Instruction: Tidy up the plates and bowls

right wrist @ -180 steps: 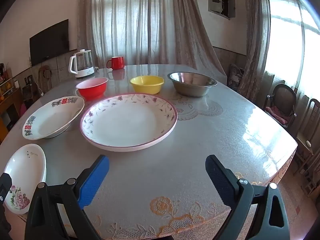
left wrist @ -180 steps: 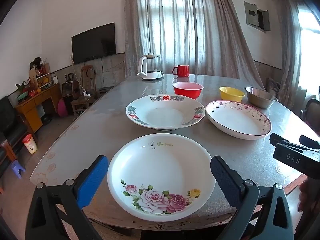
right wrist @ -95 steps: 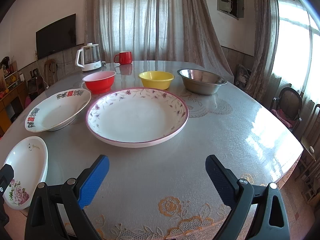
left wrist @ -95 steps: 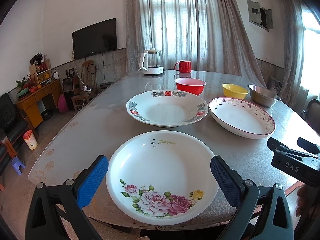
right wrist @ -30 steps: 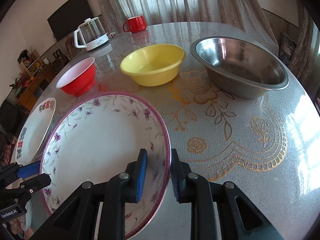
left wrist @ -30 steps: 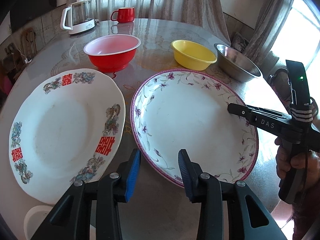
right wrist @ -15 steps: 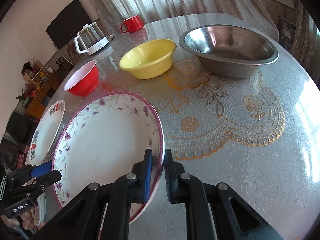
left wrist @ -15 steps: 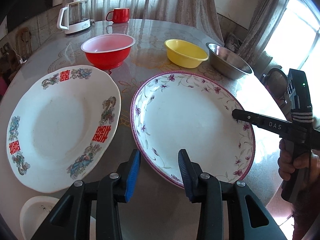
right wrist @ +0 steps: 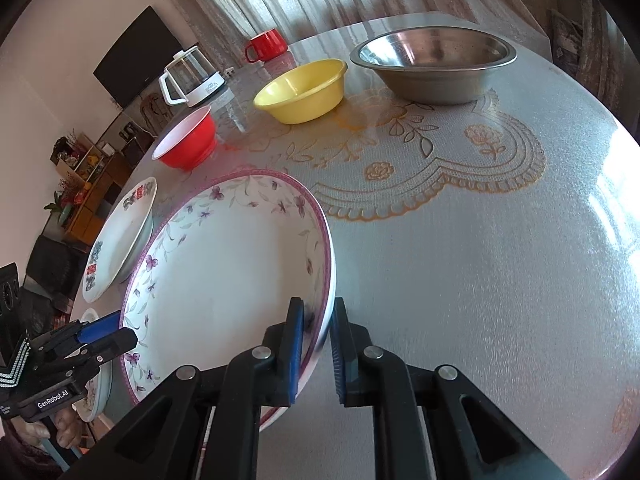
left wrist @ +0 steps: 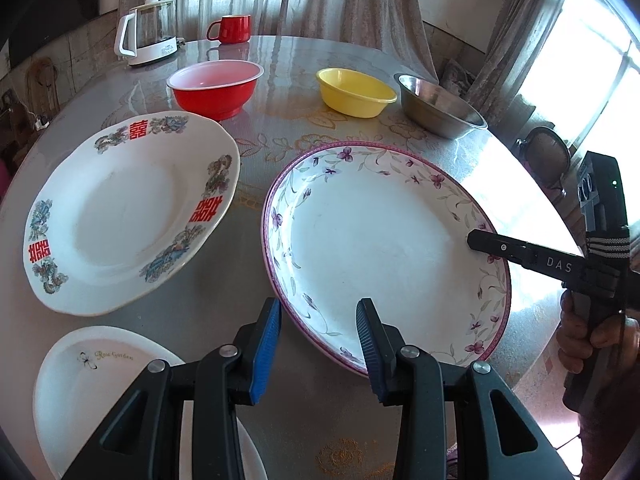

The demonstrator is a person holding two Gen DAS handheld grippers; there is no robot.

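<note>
Gripping marks this step: at lower left of the left wrist view the left gripper (left wrist: 319,330) stands partly open, empty, at the near rim of the purple-flowered white plate (left wrist: 380,240). At centre bottom of the right view, the right gripper (right wrist: 317,344) pinches that rim. Lifting it onto another plate likely follows.

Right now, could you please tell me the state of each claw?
Left claw: open, straddling the near rim of the large purple-flowered white plate, not clamped.
Right claw: shut on the plate's rim.
</note>
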